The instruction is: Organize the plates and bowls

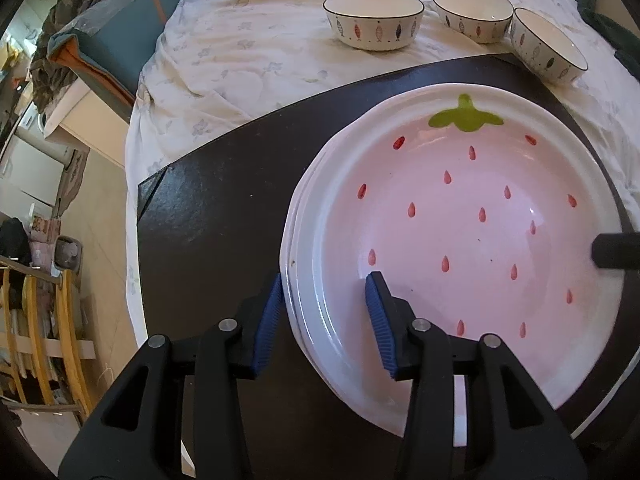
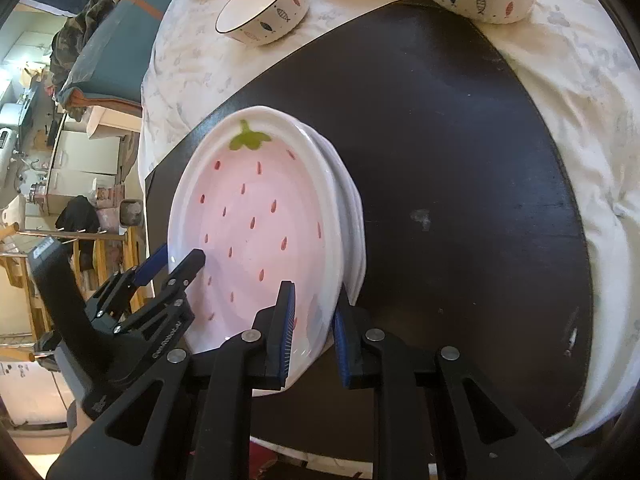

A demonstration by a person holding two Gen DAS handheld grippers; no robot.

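A stack of pink strawberry plates (image 1: pixel 472 216) (image 2: pixel 260 208) rests on a dark mat (image 1: pixel 224 208) (image 2: pixel 460 140). My left gripper (image 1: pixel 325 280) (image 2: pixel 182 254) straddles the stack's left rim. Its blue pads stand apart from the rim, one outside and one over the plate's well. My right gripper (image 2: pixel 314 298) is shut on the top plate's near rim, one pad inside and one outside. One of its fingers (image 1: pixel 616 250) shows at the right edge of the left wrist view. Three fish-patterned bowls (image 1: pixel 374 20) (image 1: pixel 472 12) (image 1: pixel 548 48) stand on the cloth beyond the mat.
A wrinkled white tablecloth (image 1: pixel 224 60) (image 2: pixel 580 92) covers the round table under the mat. Off the table's left edge are a teal chair draped with clothes (image 1: pixel 112 40), wooden chairs (image 1: pixel 48 340) and the floor. Bare mat lies right of the plates (image 2: pixel 480 240).
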